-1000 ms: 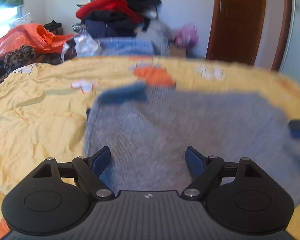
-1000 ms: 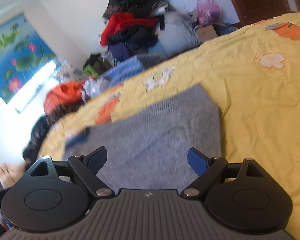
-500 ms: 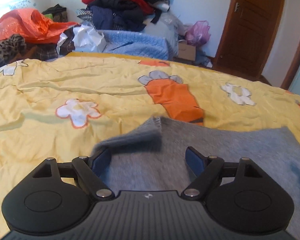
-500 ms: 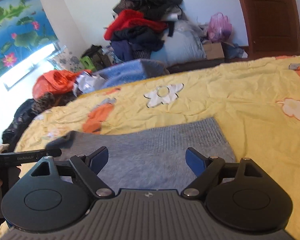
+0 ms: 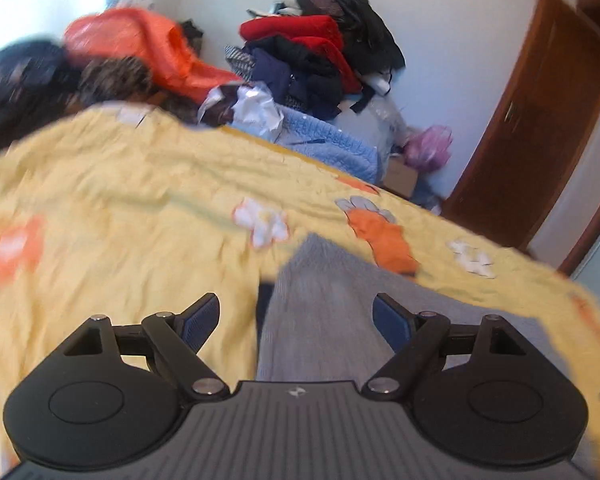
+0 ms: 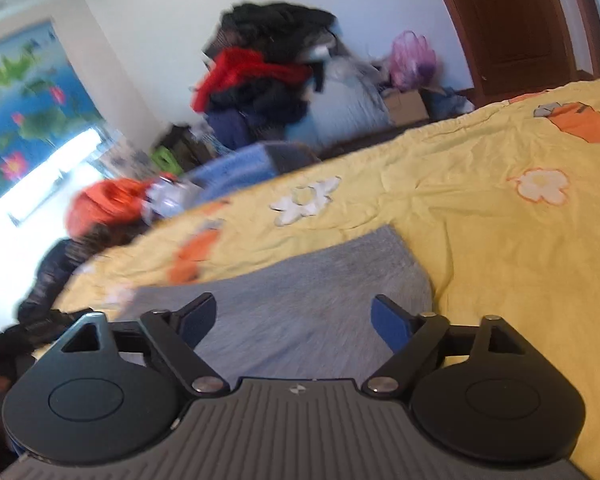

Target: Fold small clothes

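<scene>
Both views blurred; grey knit garment (image 5: 320, 312) near edge hidden.

Grey ribbed knit garment (image 5: 324, 312) on creased yellow cotton bedcover (image 5: 112, 208) — glossy brown wooden door (image 5: 536, 128)

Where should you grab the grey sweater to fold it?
Probably by its far right corner, coming from the right side over the yellow bedspread. The grey sweater lies flat, so only its edges offer a lip to pinch. The right gripper is open with that corner just ahead of it.
</scene>
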`<state>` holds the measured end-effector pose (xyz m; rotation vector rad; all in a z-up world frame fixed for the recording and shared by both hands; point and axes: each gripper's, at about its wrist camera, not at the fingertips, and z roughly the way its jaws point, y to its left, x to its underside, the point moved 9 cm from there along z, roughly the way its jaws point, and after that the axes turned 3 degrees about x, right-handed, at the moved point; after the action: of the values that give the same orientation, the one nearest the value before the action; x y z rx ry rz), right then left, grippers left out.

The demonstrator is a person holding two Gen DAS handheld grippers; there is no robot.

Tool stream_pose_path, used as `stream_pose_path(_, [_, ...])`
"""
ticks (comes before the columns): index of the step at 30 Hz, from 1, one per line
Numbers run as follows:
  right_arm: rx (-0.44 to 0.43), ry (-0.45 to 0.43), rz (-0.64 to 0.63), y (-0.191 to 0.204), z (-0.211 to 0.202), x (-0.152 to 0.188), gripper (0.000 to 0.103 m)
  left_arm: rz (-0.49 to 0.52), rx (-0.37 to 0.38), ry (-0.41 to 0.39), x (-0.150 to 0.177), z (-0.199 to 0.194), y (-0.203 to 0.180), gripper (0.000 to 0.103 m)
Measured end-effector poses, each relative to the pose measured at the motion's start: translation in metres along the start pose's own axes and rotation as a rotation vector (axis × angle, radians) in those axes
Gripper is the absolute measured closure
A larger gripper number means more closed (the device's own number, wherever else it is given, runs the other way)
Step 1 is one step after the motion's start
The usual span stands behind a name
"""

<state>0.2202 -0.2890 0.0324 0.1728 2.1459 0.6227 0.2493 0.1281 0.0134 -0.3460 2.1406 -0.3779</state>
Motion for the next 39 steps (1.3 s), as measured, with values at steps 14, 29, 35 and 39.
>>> stream_pose_path(14, [0.015, 0.058, 0.362, -0.045, -0.077, 0.11, 0.01, -0.416, 0.175, 0.061, 0.11, -0.062, 0.011, 0.014])
stream_pose_path(29, [0.016, 0.011, 0.4, -0.024, 0.003, 0.08, 0.025, -0.519, 0.118, 0.019, 0.095, -0.024, 0.022, 0.062])
stream_pose_path(35, [0.014, 0.071, 0.424, -0.034, 0.019, 0.094, 0.085, -0.487, 0.073, 0.046, 0.1, -0.019, 0.03, 0.096])
stream_pose_path(39, [0.001, 0.071, 0.418, -0.028, 0.015, 0.089, 0.085, -0.408, 0.063, 0.037, 0.088, -0.03, 0.019, 0.098])
